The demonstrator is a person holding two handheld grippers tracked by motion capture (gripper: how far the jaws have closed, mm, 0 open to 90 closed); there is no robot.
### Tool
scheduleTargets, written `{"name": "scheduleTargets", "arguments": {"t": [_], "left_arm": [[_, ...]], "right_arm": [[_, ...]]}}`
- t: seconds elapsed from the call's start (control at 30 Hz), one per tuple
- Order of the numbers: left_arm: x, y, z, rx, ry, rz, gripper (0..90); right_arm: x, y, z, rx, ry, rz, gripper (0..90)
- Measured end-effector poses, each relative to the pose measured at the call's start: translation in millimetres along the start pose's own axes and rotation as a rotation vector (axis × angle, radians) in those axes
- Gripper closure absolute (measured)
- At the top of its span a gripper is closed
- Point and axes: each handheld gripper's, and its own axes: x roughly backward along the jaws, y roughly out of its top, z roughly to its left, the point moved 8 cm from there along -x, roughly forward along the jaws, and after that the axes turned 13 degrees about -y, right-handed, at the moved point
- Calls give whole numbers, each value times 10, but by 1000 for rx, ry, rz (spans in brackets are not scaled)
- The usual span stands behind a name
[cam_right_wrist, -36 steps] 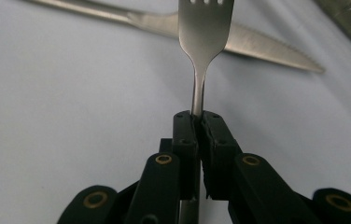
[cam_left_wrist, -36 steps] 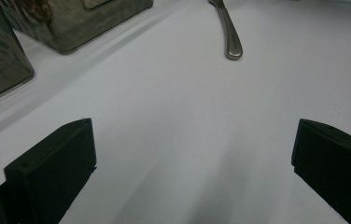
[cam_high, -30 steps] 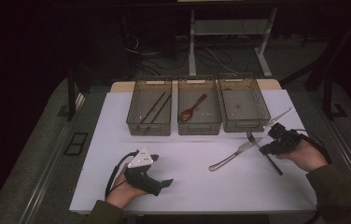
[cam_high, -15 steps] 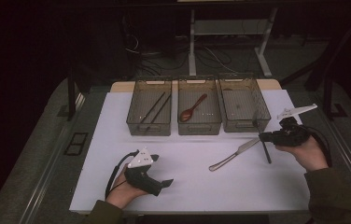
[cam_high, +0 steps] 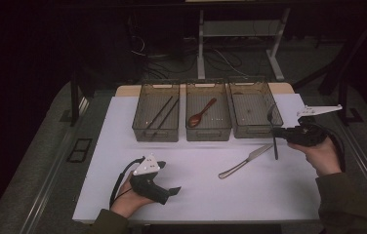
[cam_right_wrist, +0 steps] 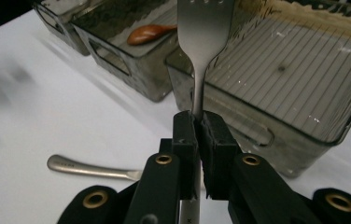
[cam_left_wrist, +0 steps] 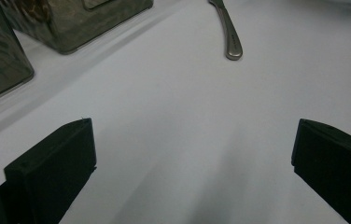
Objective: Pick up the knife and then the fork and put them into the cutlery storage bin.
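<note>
Two tools differ: the right tool clamps the silver metal fork upright beside the empty smoky plastic bin for sorting; the left tool rests with jaws apart

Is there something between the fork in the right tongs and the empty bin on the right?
Nothing visible. The right tongs hold the fork just before the empty right bin; its near wall stands below the fork's head, and the knife lies aside on the table.
</note>
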Motion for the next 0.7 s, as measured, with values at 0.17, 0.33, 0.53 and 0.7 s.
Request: {"name": "scheduleTargets", "arguments": {"t": [0.17,0.33,0.53,0.7], "left_arm": [[0,0,3,1,-2,-1,0],[2,-5,7,0,-1,2,0],[5,-6,10,3,-2,1,0],[14,-3,16,4,0,-4,0]], "right_arm": [[15,168,-43,-8,-12,-35,837],[35,388,-106,-19,-35,-79,837],[18,632,-193,-38,-51,-116,837],[-36,808,-263,-44,-62,-129,837]]}}
